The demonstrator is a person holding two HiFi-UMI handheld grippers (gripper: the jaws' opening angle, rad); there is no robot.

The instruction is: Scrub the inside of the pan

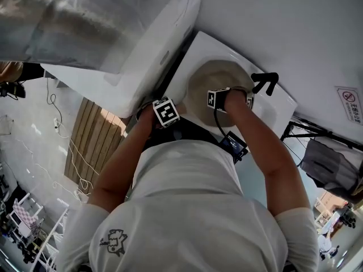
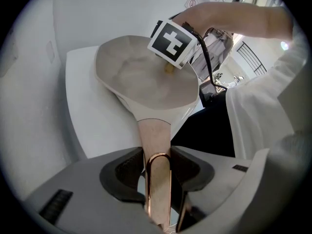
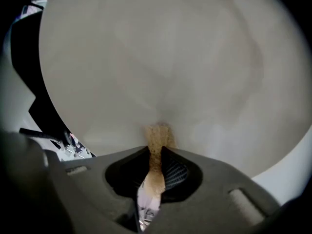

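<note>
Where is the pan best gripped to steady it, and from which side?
By its handle, coming from the free end along its length. It is a long flat strip sticking out past the pan rim, narrow enough for two jaws. The left gripper is shut on it this way, leaving the bowl free for the right gripper and its scrub pad.

No words could be read anywhere. A small sign (image 1: 350,104) on the wall (image 1: 295,33) had a red circle mark, but its print was too tiny to read. The shirt (image 1: 187,208) had a little drawing (image 1: 113,241) with no clear letters.
</note>
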